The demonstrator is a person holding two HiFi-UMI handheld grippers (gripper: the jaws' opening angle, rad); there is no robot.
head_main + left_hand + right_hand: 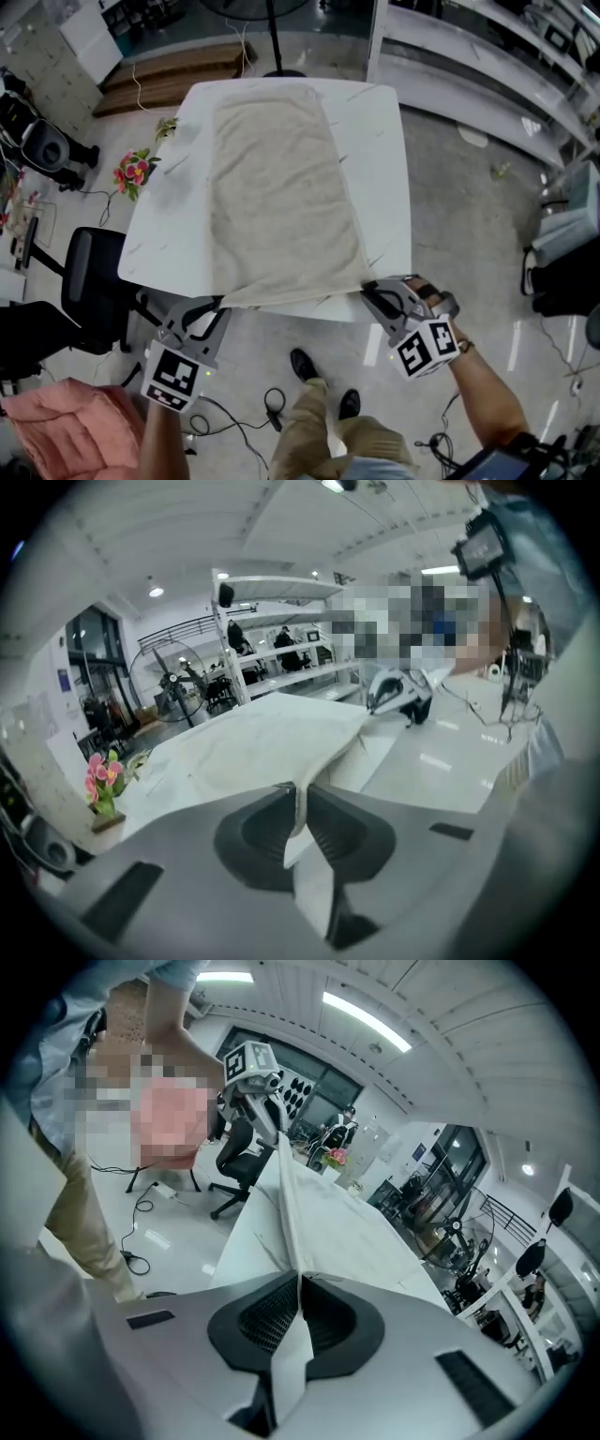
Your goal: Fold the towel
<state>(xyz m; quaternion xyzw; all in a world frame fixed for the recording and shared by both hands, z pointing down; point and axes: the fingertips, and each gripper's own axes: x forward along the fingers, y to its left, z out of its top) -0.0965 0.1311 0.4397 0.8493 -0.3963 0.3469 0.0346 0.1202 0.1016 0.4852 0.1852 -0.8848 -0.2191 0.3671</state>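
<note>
While only the head view shows the whole towel (281, 178), left gripper (301, 789) and right gripper (298, 1281) pinch corners.

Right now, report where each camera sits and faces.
Head view: on the head, facing steeply down at towel and table; forearms, legs, shoes show.
Left gripper view: on left tongs, facing along the towel's near edge; own jaws show.
Right gripper view: on right tongs, facing oppositely; own jaws show.
Shared: towel; each sees the other tongs.
</note>
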